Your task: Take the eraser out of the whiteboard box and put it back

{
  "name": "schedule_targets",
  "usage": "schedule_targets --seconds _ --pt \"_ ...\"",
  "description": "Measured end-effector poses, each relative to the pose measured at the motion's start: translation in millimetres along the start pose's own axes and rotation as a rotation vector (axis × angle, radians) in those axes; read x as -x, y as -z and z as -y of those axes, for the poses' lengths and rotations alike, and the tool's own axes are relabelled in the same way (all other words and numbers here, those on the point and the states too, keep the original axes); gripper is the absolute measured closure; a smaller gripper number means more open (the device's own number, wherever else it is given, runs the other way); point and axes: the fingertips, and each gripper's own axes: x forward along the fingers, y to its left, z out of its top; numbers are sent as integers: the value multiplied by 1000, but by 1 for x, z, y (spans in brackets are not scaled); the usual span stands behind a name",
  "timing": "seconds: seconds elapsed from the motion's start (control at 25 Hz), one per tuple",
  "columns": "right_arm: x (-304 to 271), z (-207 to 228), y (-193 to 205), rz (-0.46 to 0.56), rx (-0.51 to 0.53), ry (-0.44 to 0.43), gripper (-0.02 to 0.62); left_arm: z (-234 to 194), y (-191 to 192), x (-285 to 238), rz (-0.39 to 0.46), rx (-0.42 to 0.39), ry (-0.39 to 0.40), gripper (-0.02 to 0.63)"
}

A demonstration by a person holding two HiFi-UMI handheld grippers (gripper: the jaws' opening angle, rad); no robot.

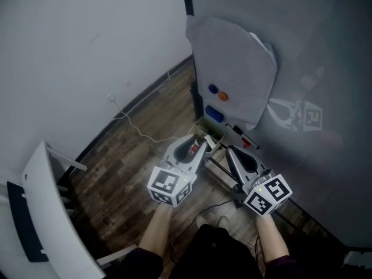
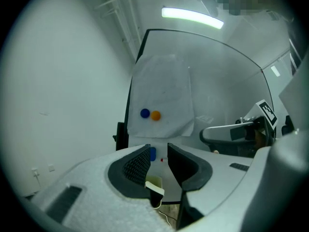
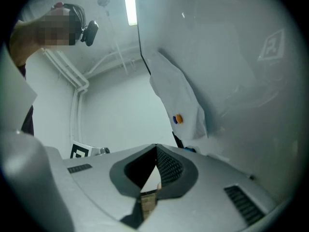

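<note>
Two grippers face the whiteboard (image 1: 314,51): the left gripper (image 2: 158,151) has its jaws a narrow gap apart with nothing between them, while the right gripper (image 3: 155,149) has its jaws meeting tip to tip, empty. The blue eraser (image 1: 214,115) sits at the whiteboard's lower edge, just below the paper sheet (image 1: 232,68), clear of both grippers.

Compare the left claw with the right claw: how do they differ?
The left claw has its jaws apart; the right claw has its jaws shut together. In the head view the left claw slants rightward, the right claw leftward, converging. Both hold nothing.
</note>
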Motion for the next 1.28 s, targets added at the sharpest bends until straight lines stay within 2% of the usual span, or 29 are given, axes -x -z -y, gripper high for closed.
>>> schedule_targets --seconds 0.2,0.48,0.8,1.04,1.28 --pt "5 -15 -18 20 28 -31 592 12 -30 16 50 -33 -19 562" --pt "11 -19 -27 35 39 -51 592 22 -43 22 66 -68 -38 600" --pt "16 -32 -50 82 67 -87 592 44 -80 42 153 -122 -44 601" --pt "18 -54 -75 140 138 -147 592 59 -117 61 249 -172 -61 601" --pt "20 -66 -88 176 196 -164 592 70 -130 70 271 -215 -74 601"
